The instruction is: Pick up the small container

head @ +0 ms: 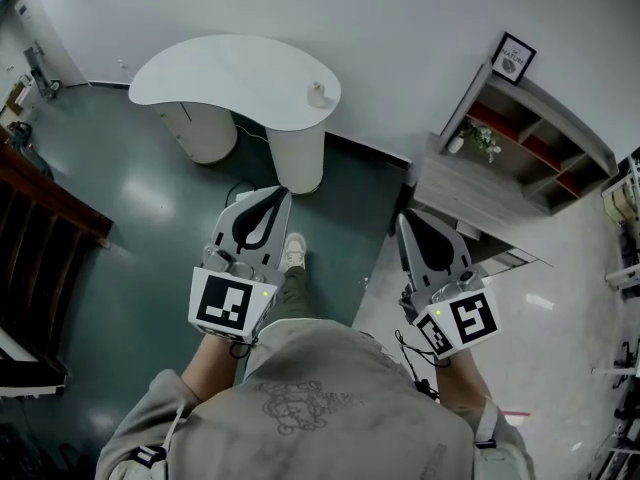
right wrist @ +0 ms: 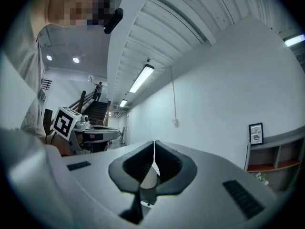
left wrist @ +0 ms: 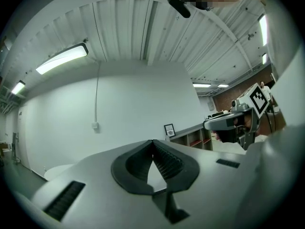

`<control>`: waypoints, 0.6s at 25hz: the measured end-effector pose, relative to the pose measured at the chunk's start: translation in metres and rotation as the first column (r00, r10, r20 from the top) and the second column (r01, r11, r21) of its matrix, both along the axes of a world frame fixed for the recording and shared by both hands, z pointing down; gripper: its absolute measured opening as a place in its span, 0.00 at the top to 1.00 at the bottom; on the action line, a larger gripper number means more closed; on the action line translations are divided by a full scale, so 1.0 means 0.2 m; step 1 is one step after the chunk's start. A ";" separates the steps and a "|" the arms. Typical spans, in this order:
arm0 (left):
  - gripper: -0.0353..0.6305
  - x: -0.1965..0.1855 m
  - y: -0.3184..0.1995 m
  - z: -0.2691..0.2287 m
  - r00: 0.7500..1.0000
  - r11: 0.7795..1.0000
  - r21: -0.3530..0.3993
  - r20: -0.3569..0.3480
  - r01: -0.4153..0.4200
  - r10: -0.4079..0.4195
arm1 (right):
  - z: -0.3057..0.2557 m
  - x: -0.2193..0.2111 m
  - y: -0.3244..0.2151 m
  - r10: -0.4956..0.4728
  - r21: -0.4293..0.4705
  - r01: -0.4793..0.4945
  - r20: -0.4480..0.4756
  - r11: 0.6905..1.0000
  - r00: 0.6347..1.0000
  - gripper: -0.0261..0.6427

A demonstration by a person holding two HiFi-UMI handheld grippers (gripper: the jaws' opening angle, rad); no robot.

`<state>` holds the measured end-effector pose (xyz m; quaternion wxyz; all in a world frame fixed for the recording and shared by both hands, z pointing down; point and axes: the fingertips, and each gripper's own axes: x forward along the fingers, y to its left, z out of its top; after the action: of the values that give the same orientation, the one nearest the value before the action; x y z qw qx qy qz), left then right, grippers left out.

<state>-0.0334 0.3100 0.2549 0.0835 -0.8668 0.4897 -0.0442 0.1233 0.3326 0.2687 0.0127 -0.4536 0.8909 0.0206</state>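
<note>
A small white container stands near the right edge of the white curved table, far ahead of me in the head view. My left gripper is held at waist height and points toward the table, with its jaws shut on nothing. My right gripper is beside it, shut and empty too. In the left gripper view the dark jaw pads meet at the tip of the left gripper. The right gripper shows the same in its own view. Neither gripper view shows the container.
Two white pedestals carry the table on a dark green floor. A grey shelf unit with a framed picture and a small plant stands at the right. A dark wooden stair runs along the left.
</note>
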 end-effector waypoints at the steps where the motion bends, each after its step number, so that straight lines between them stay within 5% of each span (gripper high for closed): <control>1: 0.92 -0.01 -0.03 -0.01 1.000 1.000 0.002 0.006 0.003 -0.003 | 0.00 0.00 -0.03 0.003 0.000 -0.003 0.002 1.000 1.000 0.92; 15: 0.92 -0.10 -0.54 0.08 0.999 0.998 -0.057 0.036 -0.031 0.033 | 0.05 -0.11 -0.54 0.022 -0.052 -0.021 0.011 0.998 1.000 0.92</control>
<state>-0.0540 0.2025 0.2703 0.0686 -0.8756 0.4725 -0.0727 0.1006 0.2252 0.2785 0.0059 -0.4635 0.8861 -0.0047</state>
